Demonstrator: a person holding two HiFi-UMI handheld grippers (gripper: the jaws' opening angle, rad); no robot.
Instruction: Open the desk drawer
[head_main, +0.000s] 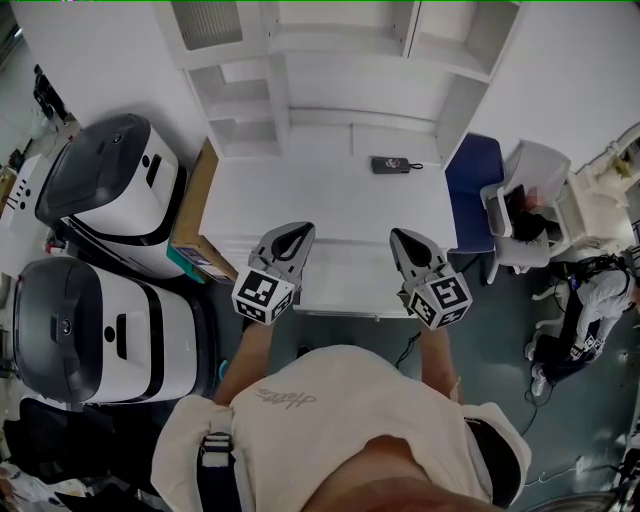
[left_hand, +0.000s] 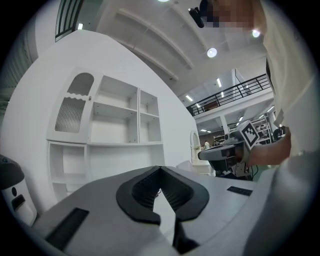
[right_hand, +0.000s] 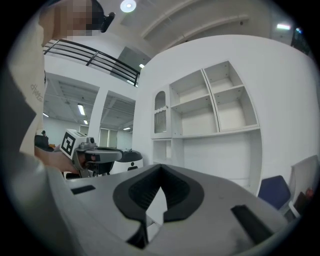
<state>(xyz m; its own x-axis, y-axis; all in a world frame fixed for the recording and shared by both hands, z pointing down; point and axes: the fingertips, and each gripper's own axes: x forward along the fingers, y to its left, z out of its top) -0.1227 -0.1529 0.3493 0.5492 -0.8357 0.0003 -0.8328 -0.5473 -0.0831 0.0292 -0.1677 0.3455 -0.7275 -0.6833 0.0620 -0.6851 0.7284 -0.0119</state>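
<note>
Desk drawer (head_main: 350, 285): noted in the head view as a white panel at the near edge of the white desk (head_main: 330, 200), between the two grippers. How far it stands out cannot be told.

Left gripper (head_main: 297, 232): held level over the near edge, at the drawer's left. Its fingers are pressed together at the tips and nothing is caught between them.

Right gripper (head_main: 402, 238): held level at the drawer's right, fingers likewise pressed together and empty. Contact with desk or drawer cannot be told for either gripper.

A small dark device (head_main: 390, 165) is recorded further back on the desktop, below the white shelf unit (head_main: 330, 60)
</note>
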